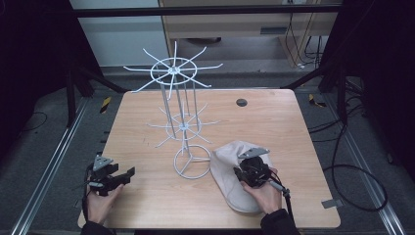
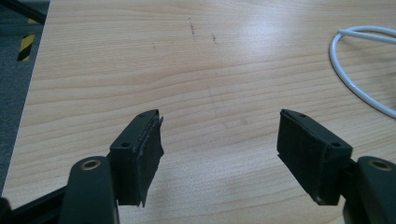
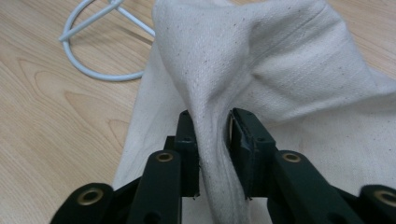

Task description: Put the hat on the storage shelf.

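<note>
A cream cloth bag [image 1: 234,180] lies on the wooden table [image 1: 264,127] at the front right. My right gripper [image 1: 246,171] is shut on a raised fold of the cloth bag [image 3: 261,60], pinched between both jaws of the right gripper [image 3: 215,140]. A white wire display stand [image 1: 182,117] with two tiers of radiating hooks rises at the table's middle; its ring base [image 1: 192,161] sits just left of the bag. My left gripper [image 1: 126,174] hovers open over bare wood at the front left, and the left gripper [image 2: 219,140] holds nothing between its jaws.
A small dark round disc [image 1: 241,102] lies near the table's far edge. The stand's ring base [image 2: 359,70] curves in at the right of the left gripper view. Cables [image 1: 352,176] trail on the floor to the right of the table.
</note>
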